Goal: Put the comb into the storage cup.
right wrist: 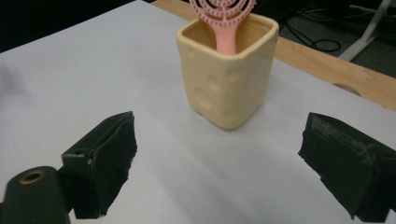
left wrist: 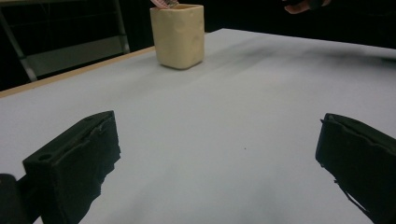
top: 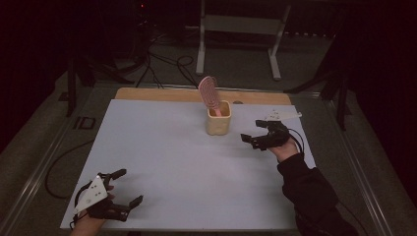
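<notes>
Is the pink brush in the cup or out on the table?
In. The brush stands handle-down inside the cup, its head sticking up above the rim and leaning left in the high view.

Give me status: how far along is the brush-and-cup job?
Looks done: the pink brush stands handle-down inside the yellow cup. In hand: nothing. The right tongs are open beside the cup, apart from it; the left tongs are open near the white mat's front corner. Left: probably nothing but pulling the hands away.
</notes>
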`<state>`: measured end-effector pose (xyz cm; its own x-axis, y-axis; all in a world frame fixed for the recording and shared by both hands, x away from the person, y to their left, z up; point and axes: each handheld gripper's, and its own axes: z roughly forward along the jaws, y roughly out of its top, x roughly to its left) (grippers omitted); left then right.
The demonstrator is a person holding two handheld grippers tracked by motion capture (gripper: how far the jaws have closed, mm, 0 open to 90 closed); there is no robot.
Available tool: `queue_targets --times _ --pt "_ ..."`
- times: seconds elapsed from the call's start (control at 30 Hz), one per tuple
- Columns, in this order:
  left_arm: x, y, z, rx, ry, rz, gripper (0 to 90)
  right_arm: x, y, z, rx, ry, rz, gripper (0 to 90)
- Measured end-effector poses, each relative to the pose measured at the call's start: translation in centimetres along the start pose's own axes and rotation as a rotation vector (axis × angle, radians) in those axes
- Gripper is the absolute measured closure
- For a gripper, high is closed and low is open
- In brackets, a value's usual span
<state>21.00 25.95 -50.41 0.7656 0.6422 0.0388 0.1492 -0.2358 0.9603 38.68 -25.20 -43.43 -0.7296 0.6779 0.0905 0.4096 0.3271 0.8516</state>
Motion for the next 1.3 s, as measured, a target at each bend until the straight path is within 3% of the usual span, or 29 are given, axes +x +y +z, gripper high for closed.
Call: queue_targets --times 0.7,1.13,1.3 --pt "-0.1 0.0 0.0 0.001 -0.001 0.004 0.0 2.0 -6.4 -2.8 0.007 0.032 0.015 10.4" --pt "0.0 0.0 0.0 0.000 0.000 0.000 0.0 4.1 -10.5 -4.7 -0.030 0.022 0.023 10.4" --pt "-0.1 0.0 0.1 0.002 -0.003 0.003 0.0 4.6 -11.4 -5.1 -0.004 0.003 0.011 10.4"
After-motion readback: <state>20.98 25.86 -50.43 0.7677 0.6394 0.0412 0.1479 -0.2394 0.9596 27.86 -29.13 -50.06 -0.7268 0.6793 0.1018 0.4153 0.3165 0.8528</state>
